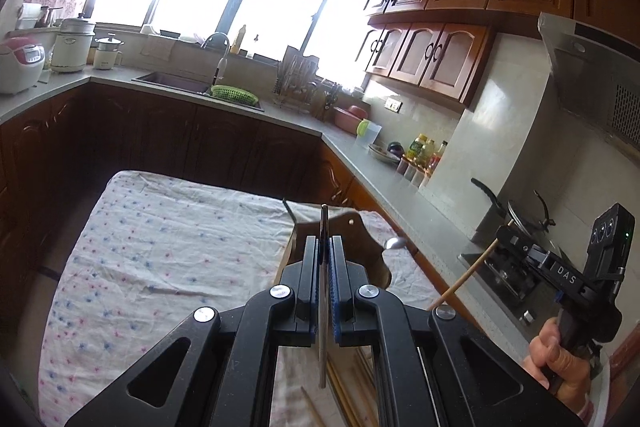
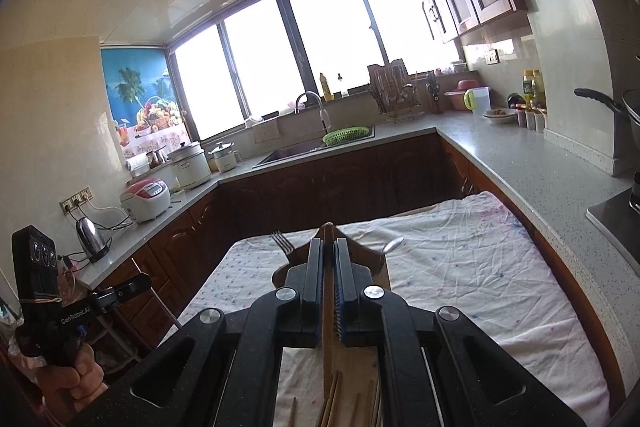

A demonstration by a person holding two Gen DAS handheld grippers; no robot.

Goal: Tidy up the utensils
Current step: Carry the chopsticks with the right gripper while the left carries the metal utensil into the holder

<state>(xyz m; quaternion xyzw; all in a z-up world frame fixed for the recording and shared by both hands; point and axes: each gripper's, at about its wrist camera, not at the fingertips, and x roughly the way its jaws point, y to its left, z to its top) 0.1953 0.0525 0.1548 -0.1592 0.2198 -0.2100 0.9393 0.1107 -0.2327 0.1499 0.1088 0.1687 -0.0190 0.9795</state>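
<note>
My left gripper (image 1: 325,241) is shut on a thin metal utensil (image 1: 323,299) held edge-on, its tip above the fingers and its handle hanging below. My right gripper (image 2: 328,247) is shut on a wooden chopstick (image 2: 328,307); in the left wrist view it (image 1: 502,233) is at the right with the chopstick (image 1: 464,277) slanting down. A wooden utensil holder (image 1: 360,239) stands on the flowered cloth (image 1: 168,247) just beyond both grippers, also in the right wrist view (image 2: 368,259). A fork (image 2: 282,241) and a spoon (image 1: 394,243) stick out of it. Loose chopsticks (image 2: 332,403) lie below.
A grey counter (image 2: 520,163) runs along the right with bottles (image 1: 420,147), a bowl and a stove with a pan (image 1: 520,215). A sink with a green basket (image 1: 234,93) is at the back. Rice cookers (image 2: 148,199) and a kettle stand on the left counter.
</note>
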